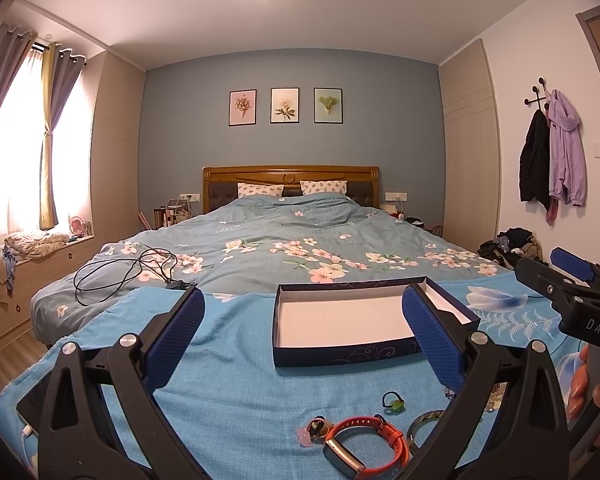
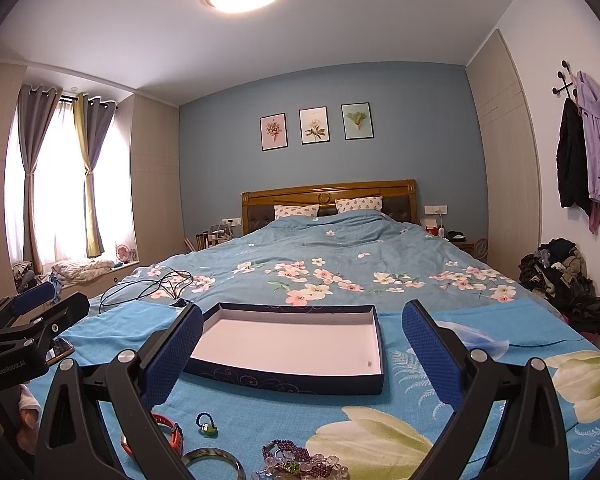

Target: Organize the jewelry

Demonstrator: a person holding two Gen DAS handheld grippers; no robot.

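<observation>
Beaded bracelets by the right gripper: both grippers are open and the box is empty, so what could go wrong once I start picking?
1. The beaded bracelets lie heaped together; a pinch may lift several or drag a tangle.
2. The soft blue cloth could bunch under the fingers when grabbing the thin bangle.
3. The orange watch sits close to the small green ring and other pieces, so the left gripper may nudge neighbours.
</observation>
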